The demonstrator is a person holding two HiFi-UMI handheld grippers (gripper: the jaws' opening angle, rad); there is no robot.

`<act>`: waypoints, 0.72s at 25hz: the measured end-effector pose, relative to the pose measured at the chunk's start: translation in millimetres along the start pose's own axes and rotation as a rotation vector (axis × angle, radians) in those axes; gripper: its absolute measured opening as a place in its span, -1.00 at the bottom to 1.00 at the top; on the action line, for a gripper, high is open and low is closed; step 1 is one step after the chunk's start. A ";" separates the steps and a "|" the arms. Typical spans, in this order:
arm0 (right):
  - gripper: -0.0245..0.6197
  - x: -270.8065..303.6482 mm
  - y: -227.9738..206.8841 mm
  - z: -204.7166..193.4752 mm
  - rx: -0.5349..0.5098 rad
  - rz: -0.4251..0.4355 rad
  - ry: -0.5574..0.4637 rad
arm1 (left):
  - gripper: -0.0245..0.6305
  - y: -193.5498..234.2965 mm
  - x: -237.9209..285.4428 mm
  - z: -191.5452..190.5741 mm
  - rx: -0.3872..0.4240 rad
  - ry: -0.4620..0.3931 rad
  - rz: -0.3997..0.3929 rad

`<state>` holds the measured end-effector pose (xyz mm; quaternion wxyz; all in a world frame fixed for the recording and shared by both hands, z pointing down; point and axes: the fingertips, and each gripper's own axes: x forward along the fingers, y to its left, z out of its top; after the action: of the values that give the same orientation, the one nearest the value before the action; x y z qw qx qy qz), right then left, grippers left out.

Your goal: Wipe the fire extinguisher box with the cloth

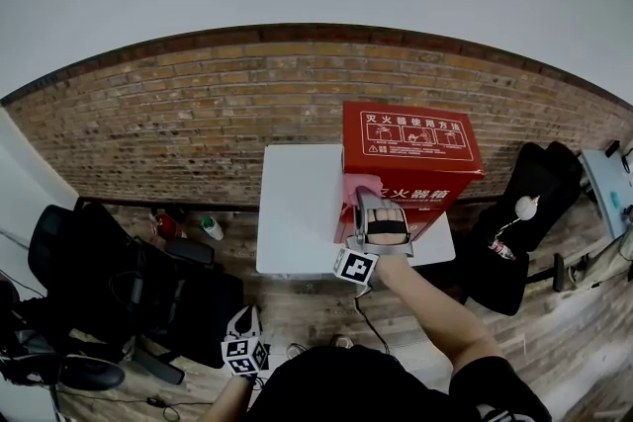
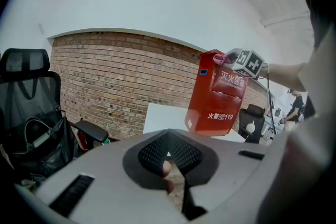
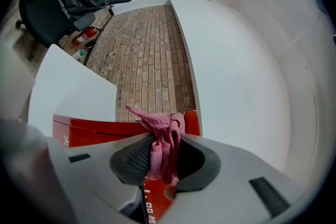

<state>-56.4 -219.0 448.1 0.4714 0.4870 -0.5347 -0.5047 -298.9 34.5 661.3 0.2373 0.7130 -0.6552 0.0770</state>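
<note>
Wood floor (image 1: 297,306) lies nearest. Left gripper (image 1: 243,319) hangs low by the person's body, fingers together, nothing held. Farther out, right gripper (image 1: 366,200) has its fingers clamped on pink cloth (image 3: 163,139), at the top edge of red fire extinguisher box (image 1: 415,148). Box stands on white bench (image 1: 297,203), against brick wall (image 1: 198,124).

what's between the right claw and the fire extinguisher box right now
Only the pink cloth: the right claw is shut on it, and it sits bunched against the red fire extinguisher box. The right gripper view shows this best.
</note>
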 end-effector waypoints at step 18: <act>-0.61 2.1 34.8 -2.2 0.027 0.061 0.006 | -0.85 2.5 -2.3 -5.6 -0.001 0.018 0.013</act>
<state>-56.0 -220.7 483.0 0.4817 0.4780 -0.5548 -0.4814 -300.5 39.0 665.9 0.2431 0.7078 -0.6578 0.0848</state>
